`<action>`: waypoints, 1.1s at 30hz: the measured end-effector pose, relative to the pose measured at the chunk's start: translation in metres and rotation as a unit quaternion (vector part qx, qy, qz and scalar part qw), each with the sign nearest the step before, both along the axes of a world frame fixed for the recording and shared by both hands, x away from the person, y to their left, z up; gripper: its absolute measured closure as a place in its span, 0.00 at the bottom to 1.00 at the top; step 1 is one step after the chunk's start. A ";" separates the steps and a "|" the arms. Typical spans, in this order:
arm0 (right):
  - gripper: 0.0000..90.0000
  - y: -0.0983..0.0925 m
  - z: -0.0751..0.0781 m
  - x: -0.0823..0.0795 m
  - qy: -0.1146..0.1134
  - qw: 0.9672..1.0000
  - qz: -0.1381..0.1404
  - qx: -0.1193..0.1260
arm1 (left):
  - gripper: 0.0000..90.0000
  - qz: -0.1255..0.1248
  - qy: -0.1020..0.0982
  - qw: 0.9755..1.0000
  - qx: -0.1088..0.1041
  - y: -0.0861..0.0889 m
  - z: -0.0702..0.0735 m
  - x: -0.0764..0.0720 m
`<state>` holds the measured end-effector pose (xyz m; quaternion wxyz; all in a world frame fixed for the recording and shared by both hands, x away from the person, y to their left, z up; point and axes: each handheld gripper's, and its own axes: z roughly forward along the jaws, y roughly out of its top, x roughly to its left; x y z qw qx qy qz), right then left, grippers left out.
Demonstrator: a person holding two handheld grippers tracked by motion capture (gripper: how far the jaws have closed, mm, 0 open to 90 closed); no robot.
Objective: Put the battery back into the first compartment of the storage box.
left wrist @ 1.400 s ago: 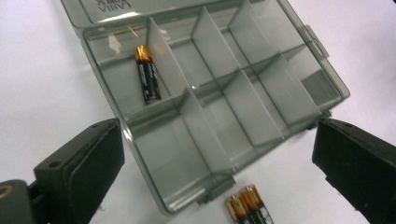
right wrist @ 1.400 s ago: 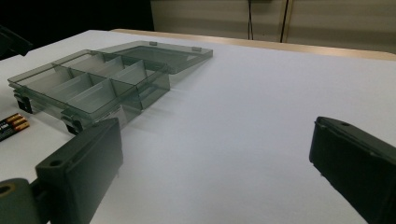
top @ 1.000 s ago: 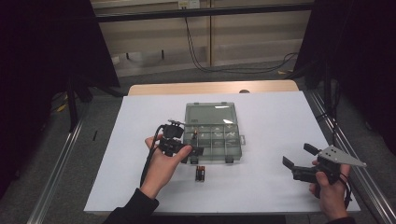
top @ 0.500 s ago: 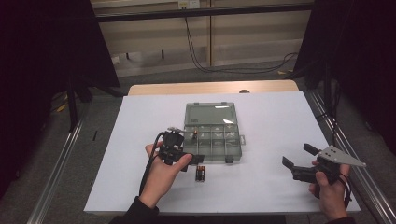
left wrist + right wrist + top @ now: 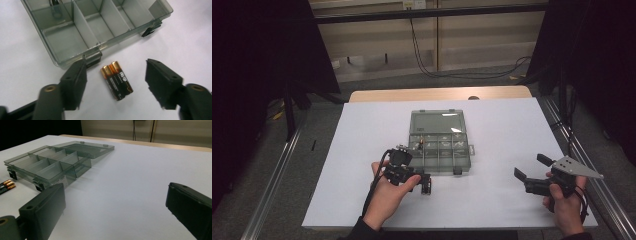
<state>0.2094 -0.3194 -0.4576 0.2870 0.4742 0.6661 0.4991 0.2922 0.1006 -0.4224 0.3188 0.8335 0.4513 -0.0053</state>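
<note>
Two black-and-copper batteries (image 5: pixel 116 80) lie side by side on the white table just in front of a clear grey compartment box (image 5: pixel 75 59). My left gripper (image 5: pixel 115 63) is open and straddles them, one jaw on each side, touching neither. In the high view the left gripper (image 5: pixel 425 181) sits over the batteries (image 5: pixel 427 189) at the box's (image 5: pixel 439 171) front left corner. My right gripper (image 5: pixel 530 166) is open and holds nothing near the table's front right. In the right gripper view, that gripper (image 5: pixel 117 192) faces the box (image 5: pixel 50 162), with the batteries (image 5: pixel 6 185) at far left.
The box's lid (image 5: pixel 437 121) lies open flat behind it. A small item (image 5: pixel 422 142) sits in a back compartment. The white table sheet (image 5: pixel 512 130) ends near both hands at the front. A metal rail (image 5: pixel 572 145) runs along the right side.
My left gripper has moved from beside the box toward the table's front and down, so its jaws now straddle the batteries. The right gripper has stayed put.
</note>
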 end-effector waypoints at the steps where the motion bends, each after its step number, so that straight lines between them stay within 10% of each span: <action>1: 0.02 0.000 0.000 0.000 0.002 1.000 0.001 0.002 | 0.43 -0.001 0.003 1.000 0.002 0.000 -0.002 0.000; 33: 0.02 0.001 -0.002 0.001 0.002 1.000 0.003 -0.005 | 0.73 0.000 0.033 0.999 0.026 -0.008 -0.026 0.000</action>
